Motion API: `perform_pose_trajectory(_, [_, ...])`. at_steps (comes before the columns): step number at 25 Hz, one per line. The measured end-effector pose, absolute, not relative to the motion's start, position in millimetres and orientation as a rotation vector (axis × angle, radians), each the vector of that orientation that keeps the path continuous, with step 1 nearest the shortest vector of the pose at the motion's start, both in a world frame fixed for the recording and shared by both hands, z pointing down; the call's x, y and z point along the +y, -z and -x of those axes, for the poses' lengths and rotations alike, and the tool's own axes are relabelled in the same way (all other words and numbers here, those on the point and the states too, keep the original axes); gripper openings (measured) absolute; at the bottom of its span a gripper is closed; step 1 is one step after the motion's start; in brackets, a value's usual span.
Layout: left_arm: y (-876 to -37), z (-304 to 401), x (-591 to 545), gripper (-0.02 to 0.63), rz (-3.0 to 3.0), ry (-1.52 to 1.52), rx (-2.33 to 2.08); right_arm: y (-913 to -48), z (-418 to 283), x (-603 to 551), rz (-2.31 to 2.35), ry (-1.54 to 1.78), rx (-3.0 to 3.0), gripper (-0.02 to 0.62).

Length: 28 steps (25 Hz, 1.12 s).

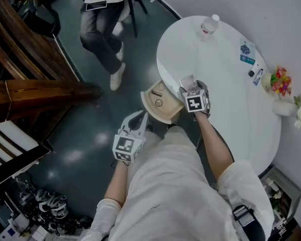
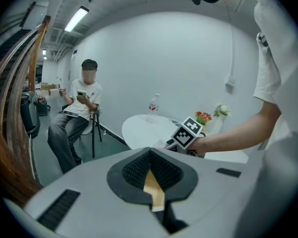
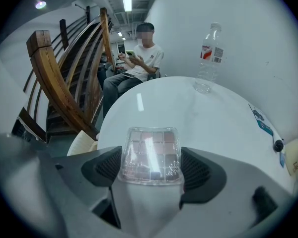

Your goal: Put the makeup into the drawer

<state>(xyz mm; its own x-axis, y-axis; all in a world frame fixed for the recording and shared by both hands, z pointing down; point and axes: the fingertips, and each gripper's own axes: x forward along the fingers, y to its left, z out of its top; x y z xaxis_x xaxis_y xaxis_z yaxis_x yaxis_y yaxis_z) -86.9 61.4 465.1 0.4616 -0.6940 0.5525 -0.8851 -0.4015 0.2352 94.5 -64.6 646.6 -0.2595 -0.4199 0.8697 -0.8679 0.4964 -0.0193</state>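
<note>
The step in hand looks like the carry to the drawer. The right claw (image 3: 150,169) is closed on a small clear-lidded eyeshadow palette with pink and brown pans (image 3: 150,148). Both pads press on its side edges, and most of the case sticks out ahead of the claw. In the head view it hangs at the near edge of the round white tabletop (image 1: 215,74), at the centre of the frame. The open cream-coloured drawer (image 1: 166,113) is just to its left.

To do this well, the palette should probably travel left until it is wholly inside the drawer's walls. A drop from this spot could catch the rim or the tabletop edge. The claw should keep its firm grip on the way, since the glossy plastic case may slip between the pads. It is best to sink low into the drawer and tip the case nearly flat before the claw opens. Set down gently, it is less likely to bounce or pop its lid. A small round mark or item shows on the drawer floor, so the bare part beside it seems the better spot.

The left claw (image 2: 150,162) hangs lower left, fully shut and empty, and could steady the drawer front if it slides.
</note>
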Motion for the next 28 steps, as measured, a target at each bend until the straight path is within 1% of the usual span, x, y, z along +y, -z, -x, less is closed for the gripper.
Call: perform_pose_trajectory(28, [-470,111,45,0.011,-2.338,-0.534,-1.117,-630,-82,-40,-1.243,-0.694,-1.868,0.373])
